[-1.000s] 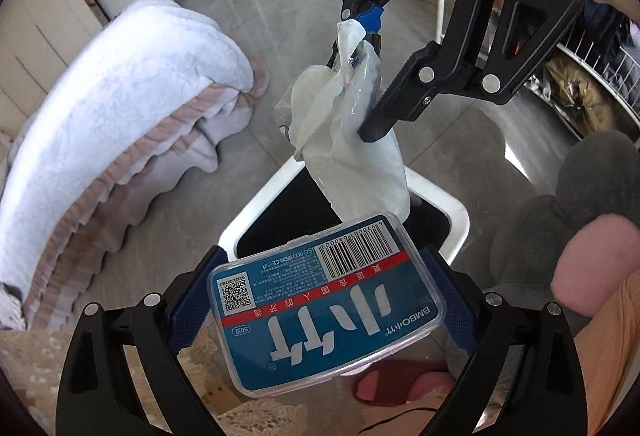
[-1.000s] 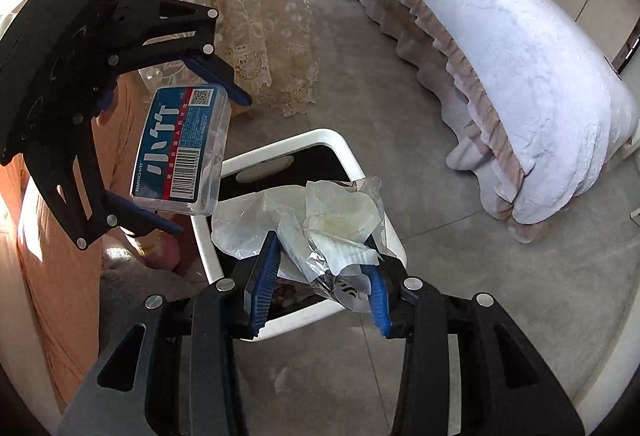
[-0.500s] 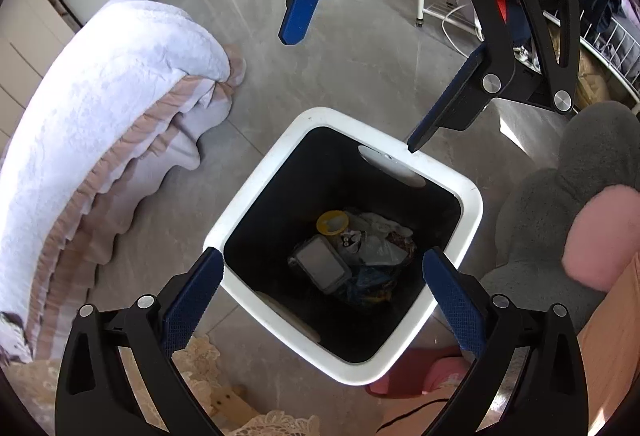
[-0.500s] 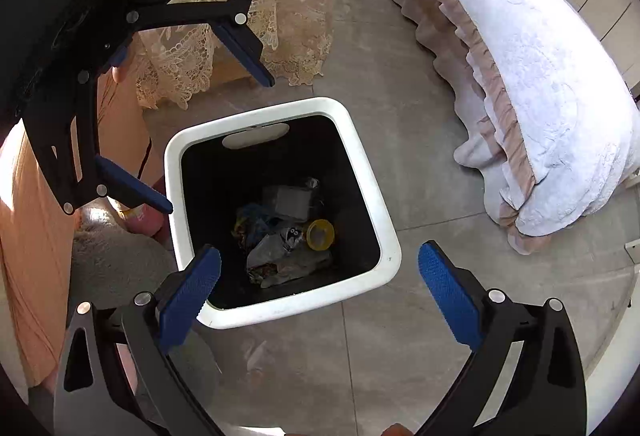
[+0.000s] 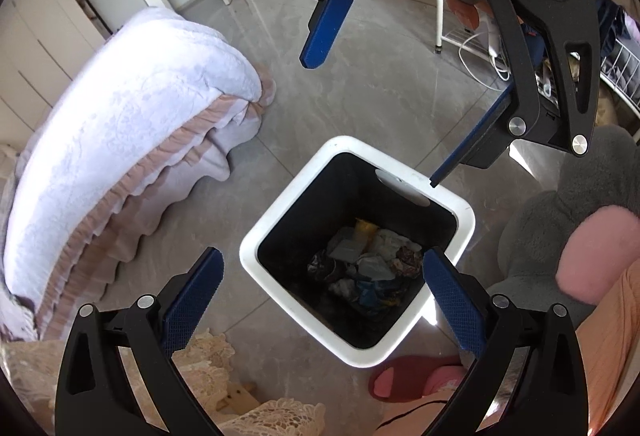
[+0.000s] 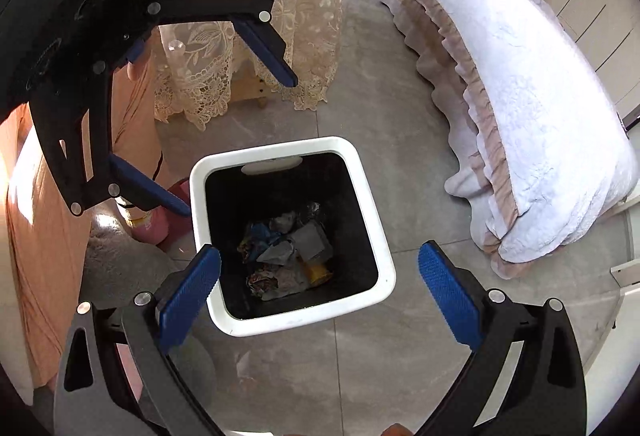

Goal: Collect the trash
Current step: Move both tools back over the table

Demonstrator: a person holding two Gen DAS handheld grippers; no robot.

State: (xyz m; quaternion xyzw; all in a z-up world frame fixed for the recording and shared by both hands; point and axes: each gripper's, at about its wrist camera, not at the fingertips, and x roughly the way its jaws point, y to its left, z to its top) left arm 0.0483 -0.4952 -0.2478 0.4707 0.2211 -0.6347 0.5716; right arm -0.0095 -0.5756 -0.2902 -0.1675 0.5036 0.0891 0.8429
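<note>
A white-rimmed square trash bin [image 5: 280, 212] with a black inside stands on the grey floor; it also shows in the right wrist view [image 6: 372, 204]. Mixed trash [image 5: 368, 264] lies at its bottom, also seen from the right wrist [image 6: 288, 252]. My left gripper [image 5: 320, 288] is open and empty above the bin's near side. My right gripper [image 6: 318, 284] is open and empty above the bin. The right gripper appears at the top of the left wrist view [image 5: 380, 84], and the left gripper appears at upper left of the right wrist view [image 6: 236, 144].
A bed with a white quilt and pink ruffled skirt [image 5: 120, 140] lies beside the bin [image 6: 520, 96]. A lace cloth [image 6: 248, 36] hangs over wooden furniture. A grey and pink plush [image 5: 568, 236], a pink slipper [image 5: 412, 376] and a wire rack [image 5: 616, 64] stand nearby.
One second ago my left gripper held a blue-labelled plastic box and my right a crumpled plastic wrapper over the bin. Both opened and the items fell in. Both grippers have since risen slightly.
</note>
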